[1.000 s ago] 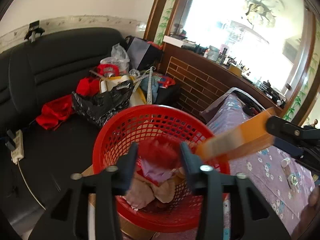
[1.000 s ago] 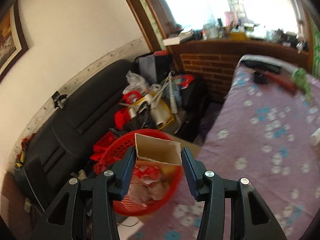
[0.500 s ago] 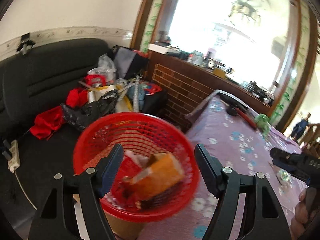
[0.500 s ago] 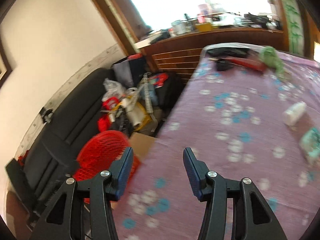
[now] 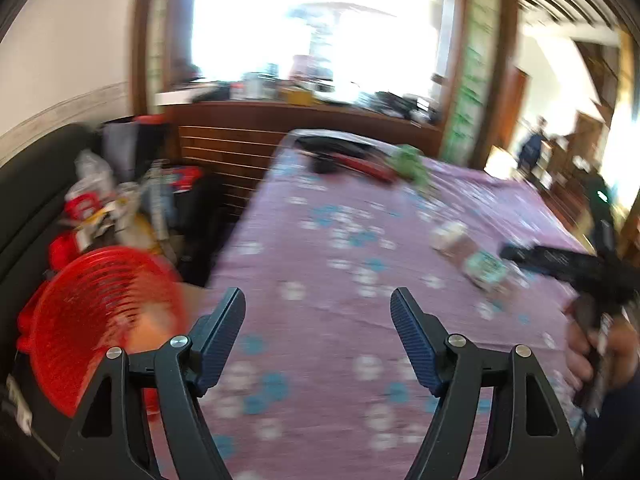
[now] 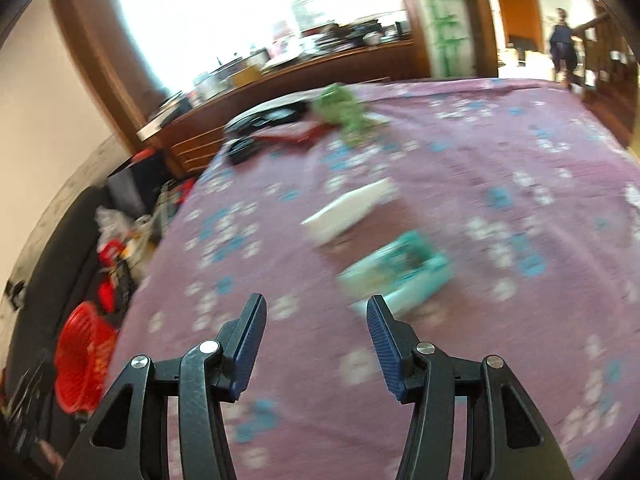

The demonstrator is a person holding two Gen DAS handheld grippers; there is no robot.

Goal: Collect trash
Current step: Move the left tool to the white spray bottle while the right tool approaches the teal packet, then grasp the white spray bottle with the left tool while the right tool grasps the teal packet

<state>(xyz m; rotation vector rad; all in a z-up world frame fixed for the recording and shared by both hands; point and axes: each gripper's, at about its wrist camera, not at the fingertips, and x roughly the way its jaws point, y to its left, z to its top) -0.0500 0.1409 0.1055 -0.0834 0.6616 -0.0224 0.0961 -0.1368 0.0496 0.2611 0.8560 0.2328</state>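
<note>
Trash remaining: a teal-and-white packet [image 6: 394,270] and a white box [image 6: 348,210] are lying near the middle of the purple flowered tablecloth [image 6: 500,152], just beside each other, the box the farther one; both are blurred and their kind cannot be told more closely. Receptacle: a red mesh basket [image 5: 96,328] is standing off the table's left edge, beside a black sofa [image 5: 24,184] piled with bags and red cloth; an orange-toned shape is showing through its mesh, but its contents are too smeared to itemise. Right gripper [image 6: 316,344]: it is hanging over the cloth with its jaws parted and nothing between them, having just been opening a little; the teal packet is lying just beyond its right fingertip. Left gripper [image 5: 318,336]: its jaws are spread wide over bare cloth, empty, having just been opening. Progress, as a judgement: some trash is apparently binned already, while at least the two table pieces are waiting to be collected, the packet looking the likeliest next pick. Other stock: a green leafy bundle [image 6: 340,108] and dark objects are sitting at the table's far end, below a cluttered wooden sill [image 5: 304,108].
</note>
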